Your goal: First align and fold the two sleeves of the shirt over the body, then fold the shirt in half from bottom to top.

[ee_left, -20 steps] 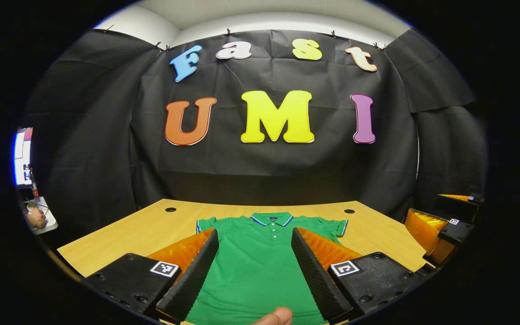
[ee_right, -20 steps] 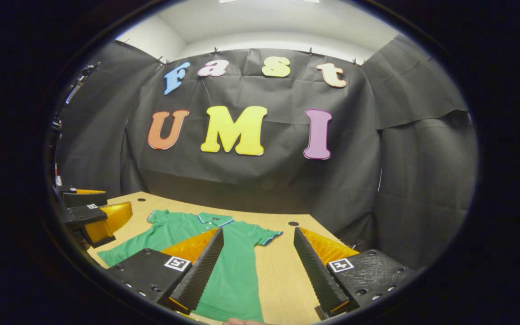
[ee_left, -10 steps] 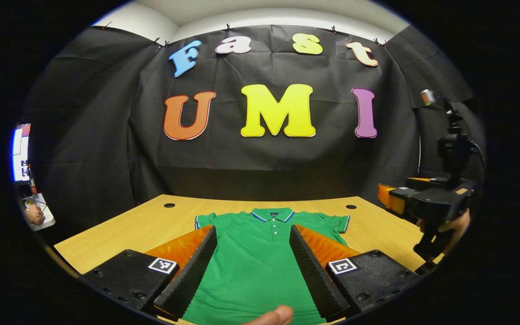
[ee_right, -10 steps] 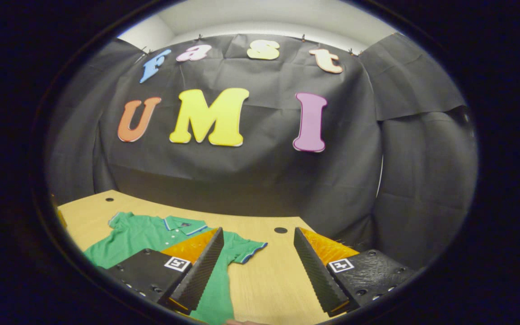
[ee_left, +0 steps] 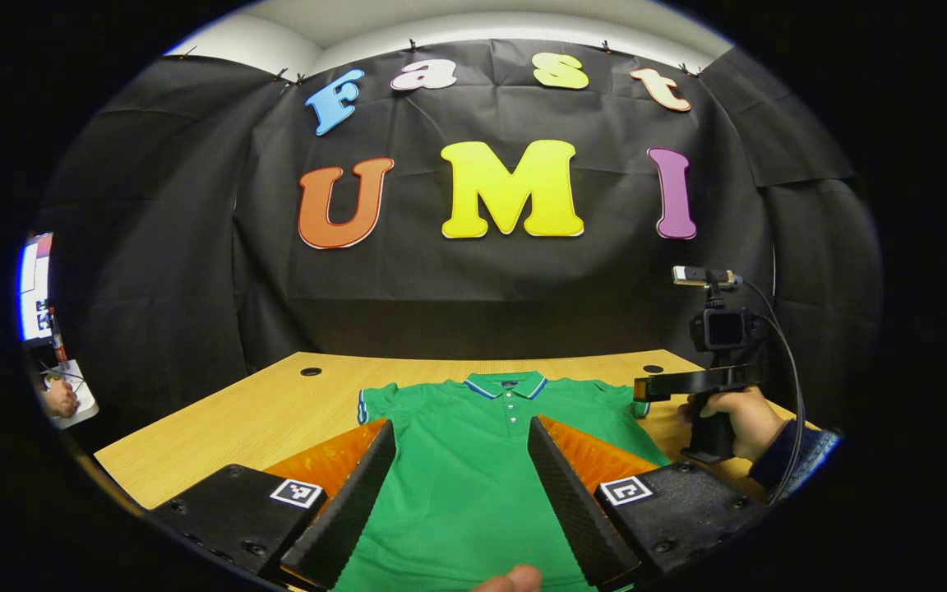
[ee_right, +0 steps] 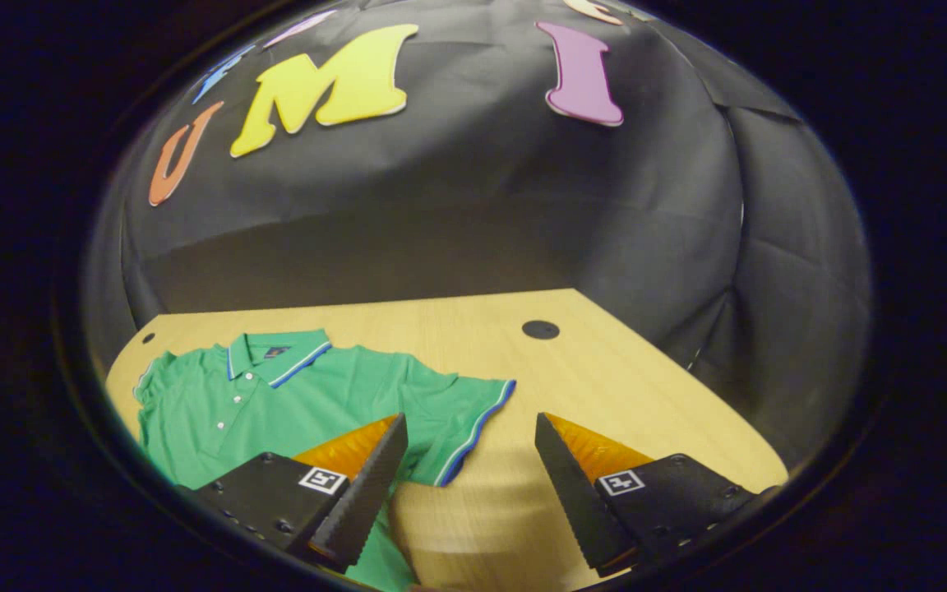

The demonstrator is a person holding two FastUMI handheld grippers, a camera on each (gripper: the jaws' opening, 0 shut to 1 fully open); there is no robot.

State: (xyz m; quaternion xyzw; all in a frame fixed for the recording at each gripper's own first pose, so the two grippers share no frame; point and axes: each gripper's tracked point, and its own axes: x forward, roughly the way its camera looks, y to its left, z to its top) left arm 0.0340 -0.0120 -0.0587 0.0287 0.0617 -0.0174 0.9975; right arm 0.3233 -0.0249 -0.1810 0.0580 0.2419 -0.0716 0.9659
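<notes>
1. Table (ee_left: 276,411): a light wood-grain top with round dark cable holes near its far edge. It carries the shirt.
2. Shirt (ee_left: 473,469): a green short-sleeved polo lying flat and face up on the table, collar toward the booth wall and body running toward the near edge. Both sleeves lie spread outward and are not folded over the body.
3. Right gripper (ee_right: 467,485): its fingers stand wide apart and hold nothing. It hovers above the table at the shirt's right sleeve (ee_right: 465,419); the left finger overlaps the sleeve in the right gripper view, while the right finger stands over bare wood. In the left gripper view, a hand (ee_left: 736,419) holds this gripper beside the shirt's right shoulder.
4. Left gripper (ee_left: 461,501): its fingers stand wide apart and hold nothing. It hangs over the shirt's body, with green fabric showing between the fingers.
5. Collar (ee_left: 506,384): green with a white and blue stripe along its edge, and folded down.
6. Sleeve cuffs: each has the same white and blue trim.
7. Placket: white buttons (ee_left: 511,409) run in a short line down from the collar.
</notes>
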